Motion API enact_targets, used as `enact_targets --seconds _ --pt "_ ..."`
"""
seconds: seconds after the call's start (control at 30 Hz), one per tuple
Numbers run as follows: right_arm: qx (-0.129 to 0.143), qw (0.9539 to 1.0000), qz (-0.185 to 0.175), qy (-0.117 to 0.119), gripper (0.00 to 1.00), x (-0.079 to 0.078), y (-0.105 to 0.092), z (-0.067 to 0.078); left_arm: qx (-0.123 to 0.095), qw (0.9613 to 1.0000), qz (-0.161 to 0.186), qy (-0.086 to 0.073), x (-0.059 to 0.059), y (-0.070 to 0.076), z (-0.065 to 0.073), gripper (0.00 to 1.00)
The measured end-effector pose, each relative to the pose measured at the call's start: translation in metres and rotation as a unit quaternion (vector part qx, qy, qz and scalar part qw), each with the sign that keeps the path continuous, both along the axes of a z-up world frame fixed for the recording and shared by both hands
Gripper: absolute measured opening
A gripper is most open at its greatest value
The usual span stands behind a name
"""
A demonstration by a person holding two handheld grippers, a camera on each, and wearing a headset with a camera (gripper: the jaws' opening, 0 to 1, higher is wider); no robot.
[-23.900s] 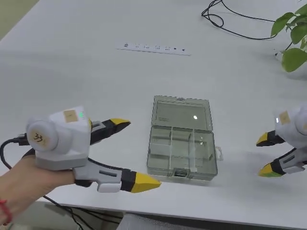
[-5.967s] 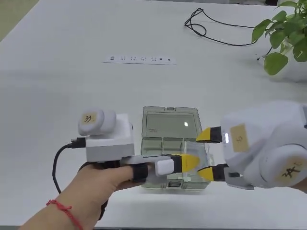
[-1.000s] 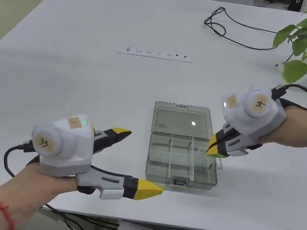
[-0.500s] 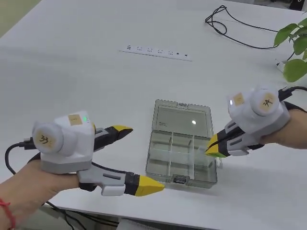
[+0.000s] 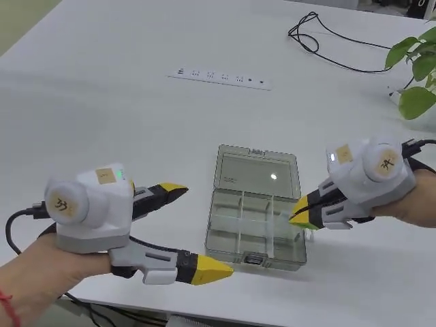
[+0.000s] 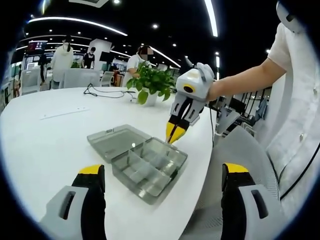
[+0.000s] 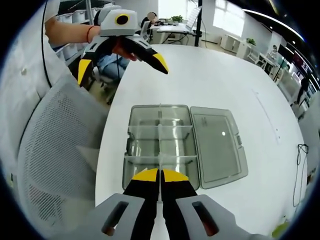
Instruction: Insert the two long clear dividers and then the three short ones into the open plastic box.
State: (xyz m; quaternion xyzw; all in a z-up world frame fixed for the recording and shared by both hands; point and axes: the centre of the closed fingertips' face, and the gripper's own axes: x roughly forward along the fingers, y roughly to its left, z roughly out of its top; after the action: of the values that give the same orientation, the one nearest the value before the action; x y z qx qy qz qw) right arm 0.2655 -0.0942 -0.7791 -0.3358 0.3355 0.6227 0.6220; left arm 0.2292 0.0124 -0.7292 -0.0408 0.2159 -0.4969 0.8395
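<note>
Open plastic box (image 5: 231, 246) sits near the front edge of the white worktop (image 5: 102, 116). Its lid (image 5: 255, 170) lies flat behind it, on the far side from the person. Clear dividers (image 5: 239, 216) stand inside and split the base into two rows of three cells, going by the right gripper view. Every cell looks walled, but the clear plastic makes a firm count hard.

Right tongs (image 5: 297, 216) clenched, tips down at the box's right rim, over the nearest cell. A thin pale line runs forward from between the tips along the box's middle. It could be a short divider nipped edge-on or one already seated below; cannot tell which. Judged: the last short piece is being set or pressed home. Coming in from the side keeps the tongs in line with its slot.

Left tongs (image 5: 189, 229) released, spread wide, held off to the box's left and touching nothing. Likely parked to steady the box should it slide.

Power strip (image 5: 218, 76) and potted plant (image 5: 412, 68) lie well apart from the work.
</note>
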Motion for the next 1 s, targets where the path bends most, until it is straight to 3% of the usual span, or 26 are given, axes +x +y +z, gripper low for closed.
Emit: enact_targets --seconds 0.13,0.27,1.0 --pt "-0.006 1.0000 0.001 -0.008 0.02 0.001 0.001 -0.005 0.001 1.0000 -0.001 0.000 -0.001 0.000 0.000 0.99" --pt "-0.011 0.9999 -0.010 0.002 0.02 0.002 -0.002 -0.013 0.001 1.0000 -0.001 0.000 -0.001 0.000 0.000 0.99" --pt "-0.016 0.9999 0.004 0.001 0.03 0.003 0.000 -0.036 0.006 1.0000 -0.001 0.003 -0.001 0.002 -0.003 0.99"
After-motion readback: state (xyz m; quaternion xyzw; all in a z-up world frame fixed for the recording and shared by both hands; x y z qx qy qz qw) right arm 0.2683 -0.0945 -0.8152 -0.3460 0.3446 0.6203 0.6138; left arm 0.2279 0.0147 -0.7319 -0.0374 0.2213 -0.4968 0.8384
